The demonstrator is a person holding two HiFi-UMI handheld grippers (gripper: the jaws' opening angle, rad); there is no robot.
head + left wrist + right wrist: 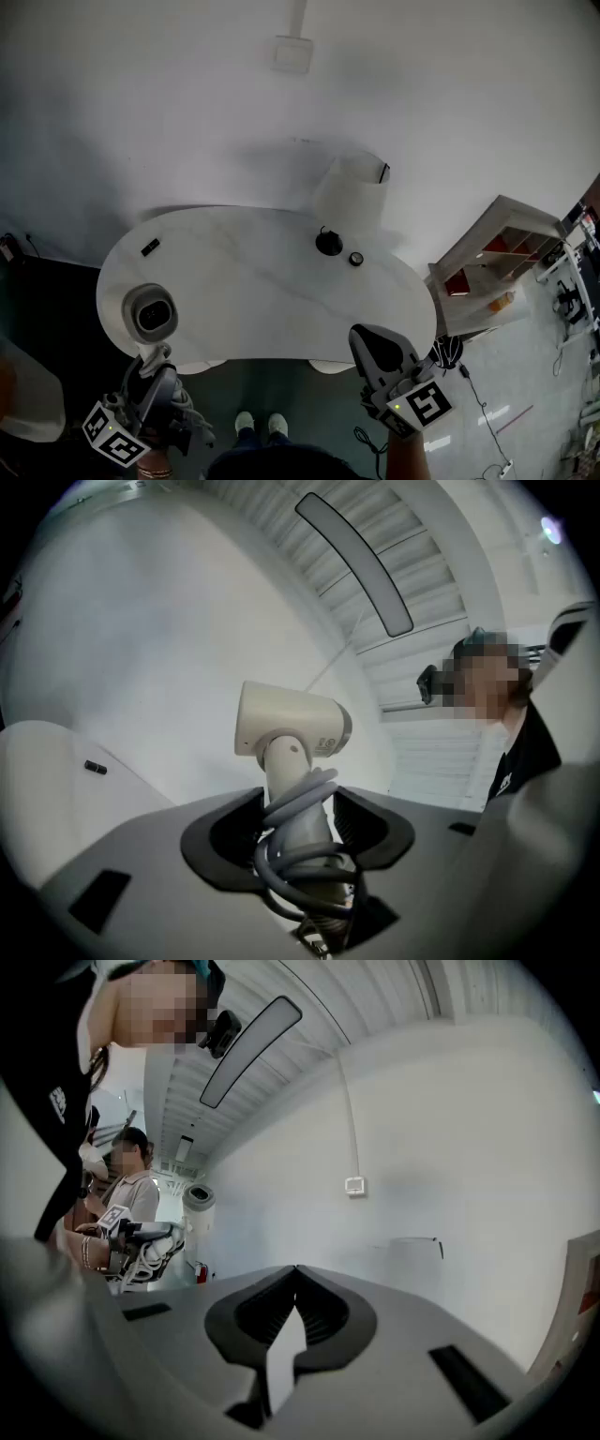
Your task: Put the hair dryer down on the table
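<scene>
The white hair dryer [152, 313] is upright over the table's left front edge, its round nozzle facing up at the head camera. My left gripper [153, 364] is shut on its handle from below. In the left gripper view the handle [298, 808], wound with grey cable [300, 855], stands between the jaws with the dryer's head [291, 720] above them. My right gripper [367, 339] hovers at the table's right front edge, shut and holding nothing; its jaws meet at the tip [296, 1274]. The right gripper view also shows the hair dryer [199, 1200] off to the left.
On the white oval table [262, 281] lie a small black object [150, 247] at the back left, a lamp with a white shade [352, 192] on a black base [329, 244], and a small round thing [356, 259]. A white shelf [497, 258] stands to the right.
</scene>
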